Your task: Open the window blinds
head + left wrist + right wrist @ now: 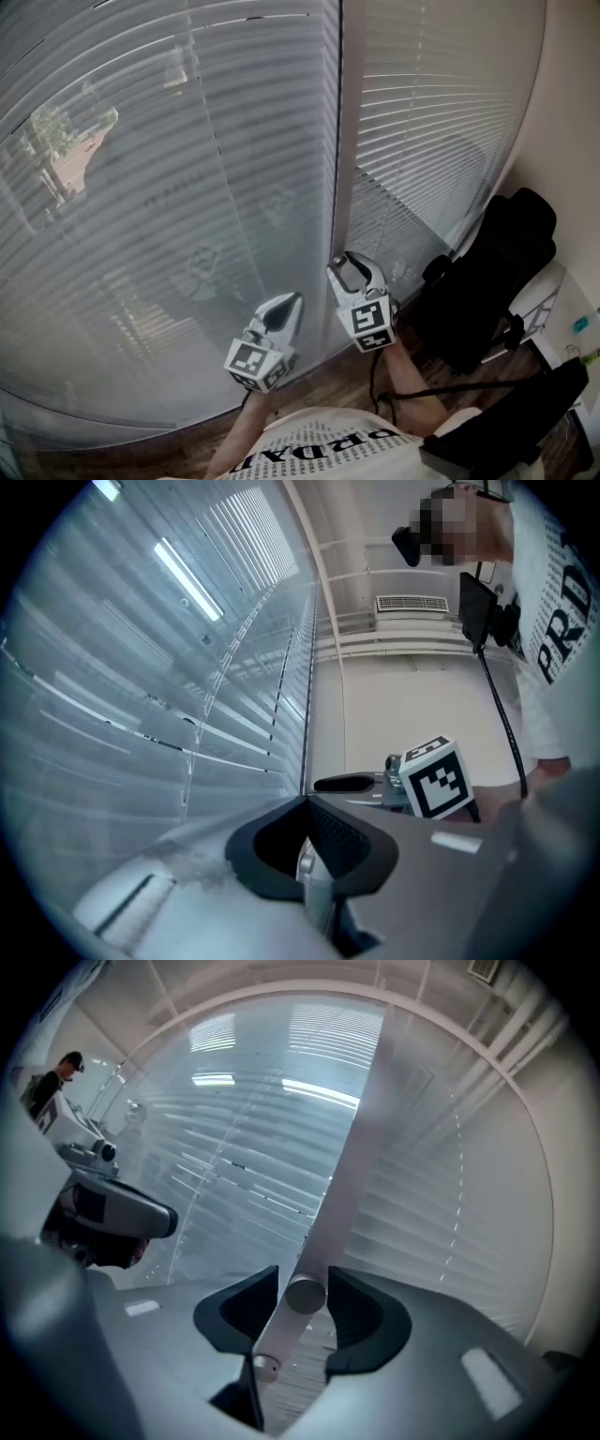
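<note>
Blind wand [281, 1333] between the spread jaws of the right gripper [302, 1283], seemingly unpressed; to its left, left gripper [306, 804] closed, empty.

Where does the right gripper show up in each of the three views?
Head view: right gripper, lower centre, against the window post.
Left gripper view: lower right, marker cube showing, right of the post.
Right gripper view: bottom centre, jaws either side of the wand.
Shared landmark: the post between both blinds.

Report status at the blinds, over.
Left gripper shut, empty. Right gripper open, fingers around round knob on frame post. Blinds look closed. Nothing blocking.
</note>
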A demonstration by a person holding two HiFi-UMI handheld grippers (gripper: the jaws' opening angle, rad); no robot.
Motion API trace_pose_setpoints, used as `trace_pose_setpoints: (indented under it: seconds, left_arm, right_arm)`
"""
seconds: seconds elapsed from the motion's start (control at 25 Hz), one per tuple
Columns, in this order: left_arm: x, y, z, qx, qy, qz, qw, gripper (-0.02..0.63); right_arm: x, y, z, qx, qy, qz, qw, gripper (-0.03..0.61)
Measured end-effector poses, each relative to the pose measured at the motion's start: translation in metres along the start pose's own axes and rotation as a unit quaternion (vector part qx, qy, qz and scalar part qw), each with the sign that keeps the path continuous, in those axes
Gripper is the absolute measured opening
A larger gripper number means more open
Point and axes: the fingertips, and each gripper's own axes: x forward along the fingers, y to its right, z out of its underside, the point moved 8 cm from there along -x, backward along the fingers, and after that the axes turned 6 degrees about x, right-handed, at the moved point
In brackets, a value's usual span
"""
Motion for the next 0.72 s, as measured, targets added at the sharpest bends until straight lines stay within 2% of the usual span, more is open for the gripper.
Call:
trace_pose_setpoints:
  seconds: [0.36, 0.52, 0.72]
  left_arm:
    - [-0.0043, -0.0017, 0.0027, -0.001, 0.001, -0.006, 1.0000, -0.008]
    - [-0.0052, -0.0021, 0.0054, 0.000, 0.003, -0.002, 1.0000, -0.008]
    - [-0.0056, -0.0024, 0.0032, -0.003, -0.002, -0.009, 1.0000, -0.008]
  right_arm:
    - [0.0045, 0.0013, 0.0045, -0.023, -0.008, 0.020, 1.000, 0.135]
    - [0.0041, 0.0028, 0.0056, 0.003, -0.002, 0.018, 1.000, 0.133]
    - [0.0038, 0.0056, 0.0072, 0.065, 0.008, 0.012, 0.998, 0.133]
